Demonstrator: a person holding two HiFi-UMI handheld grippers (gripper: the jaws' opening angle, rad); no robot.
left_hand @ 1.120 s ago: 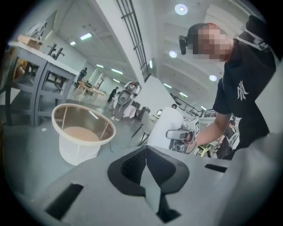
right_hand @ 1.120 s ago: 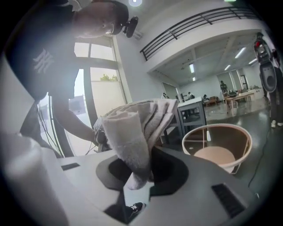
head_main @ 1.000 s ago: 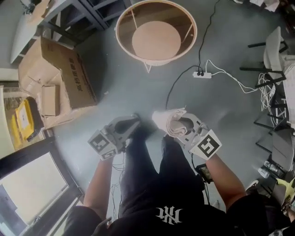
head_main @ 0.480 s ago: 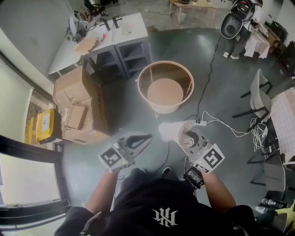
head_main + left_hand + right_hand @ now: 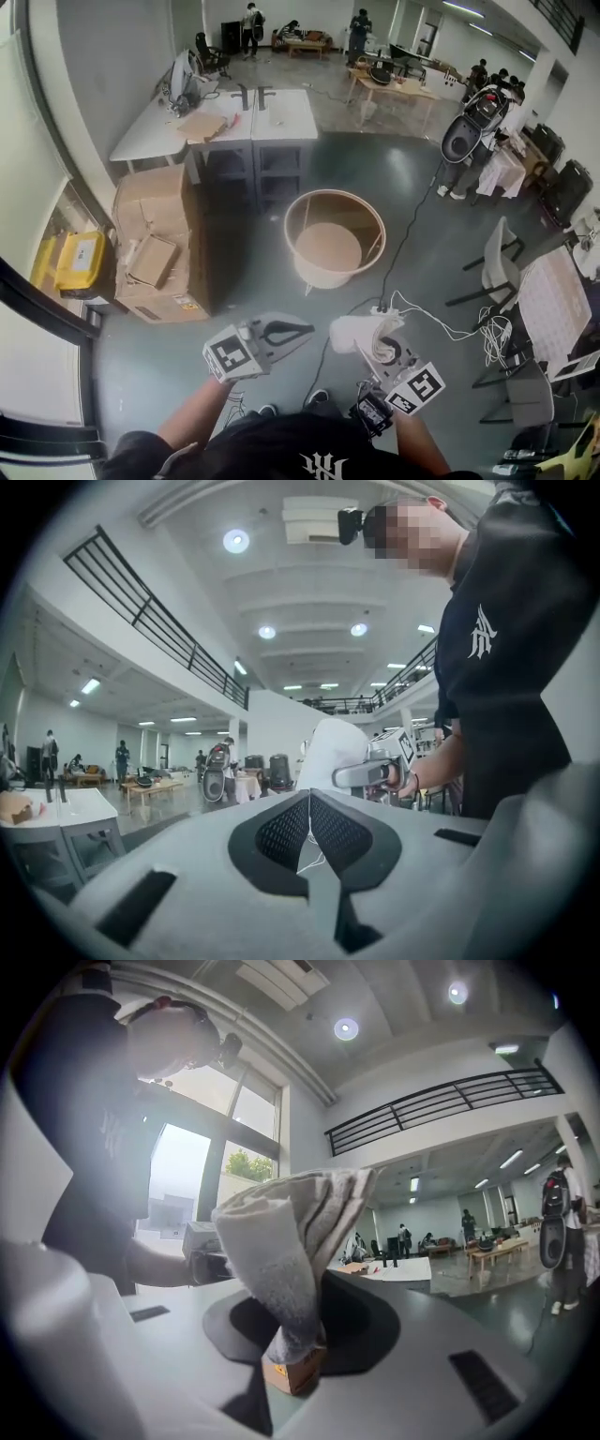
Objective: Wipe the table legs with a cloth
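Note:
The round wooden table (image 5: 333, 239) with thin white legs (image 5: 307, 282) stands on the grey floor ahead of me. My right gripper (image 5: 375, 342) (image 5: 292, 1354) is shut on a folded white cloth (image 5: 356, 333) (image 5: 281, 1241), which sticks up out of its jaws. My left gripper (image 5: 298, 330) (image 5: 307, 832) is held level beside it with its jaws together and nothing between them. In the left gripper view the cloth (image 5: 330, 752) and the right gripper show just beyond the jaws. Both grippers are held well short of the table, apart from it.
Opened cardboard boxes (image 5: 155, 244) lie left of the table, with a yellow case (image 5: 75, 261) by the window. White desks (image 5: 239, 122) stand behind. A power strip with cables (image 5: 386, 309) lies on the floor to the right, near chairs (image 5: 497, 272). Several people stand far back.
Both grippers have risen, with the cloth still in the right one. The head view has tilted up from the floor to the whole room, so the table now looks farther off.

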